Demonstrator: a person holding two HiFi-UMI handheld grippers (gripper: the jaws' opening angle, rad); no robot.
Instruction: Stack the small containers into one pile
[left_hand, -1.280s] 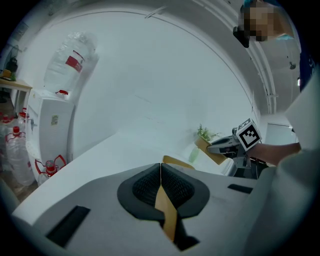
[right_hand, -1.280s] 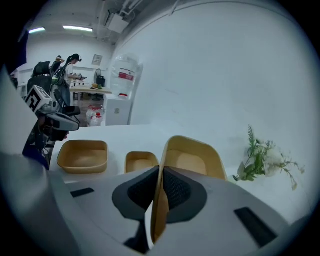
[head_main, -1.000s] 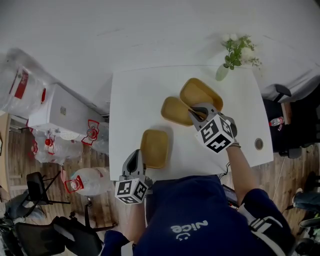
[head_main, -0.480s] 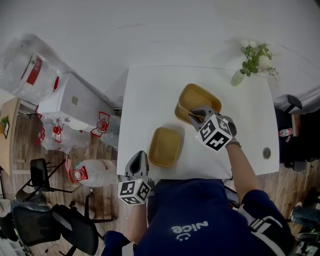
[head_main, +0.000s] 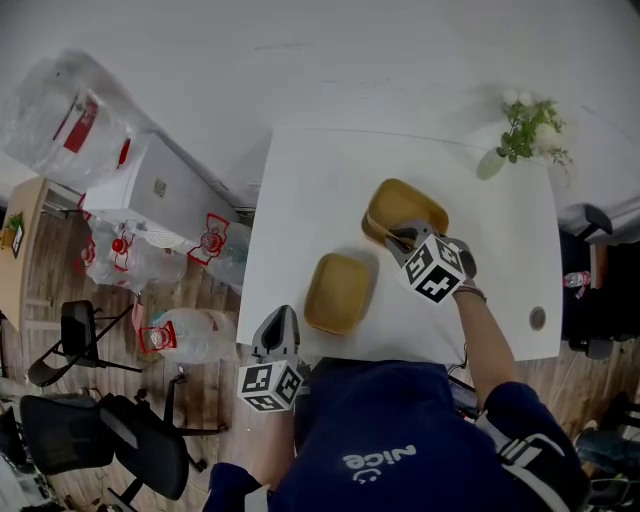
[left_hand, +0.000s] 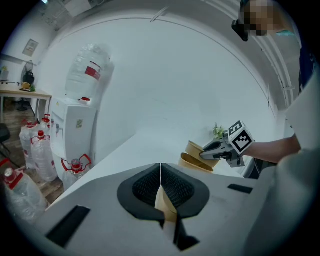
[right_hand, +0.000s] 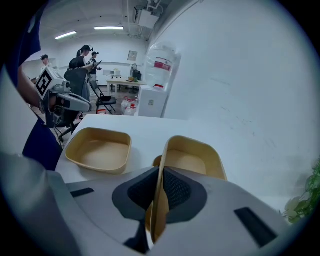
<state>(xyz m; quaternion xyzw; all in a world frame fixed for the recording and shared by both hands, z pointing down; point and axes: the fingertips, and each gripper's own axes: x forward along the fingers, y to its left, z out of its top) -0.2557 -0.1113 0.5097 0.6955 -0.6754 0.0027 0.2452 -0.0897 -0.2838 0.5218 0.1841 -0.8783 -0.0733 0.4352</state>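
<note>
**Item 1. Right gripper (head_main: 402, 236).** Jaws closed on the near rim of 1 tan container (head_main: 410, 203), its wall pinched between the pads. The container is tilted and extends ahead of the jaws. It hangs over a 2nd tan container (left_hand: 192, 163) directly beneath. Whether the 2 touch cannot be told.

**Item 2. Left gripper (head_main: 279, 318).** Jaws together, gripping nothing. A tan sliver shows in the slot under the pads. The gripper is at the near table edge.

**Item 3. 3rd tan container (head_main: 340, 292).** Flat on the table, open side up. It lies just right of the left gripper's jaws and to the left of the right gripper, apart from both.

**Surface.** White table (head_main: 300, 200). A plant (head_main: 528, 125) stands at the far right corner, well beyond the right gripper. A round insert (head_main: 538, 318) sits to that gripper's right.

**Room.** White wall (left_hand: 175, 75) beyond the table. Left of the left gripper are a water dispenser (head_main: 150, 190) with a bottle (head_main: 70, 120) on top, water jugs (head_main: 185, 335) on the wood floor (head_main: 215, 410), and black chairs (head_main: 80, 345). People (right_hand: 82, 62) stand far off.
</note>
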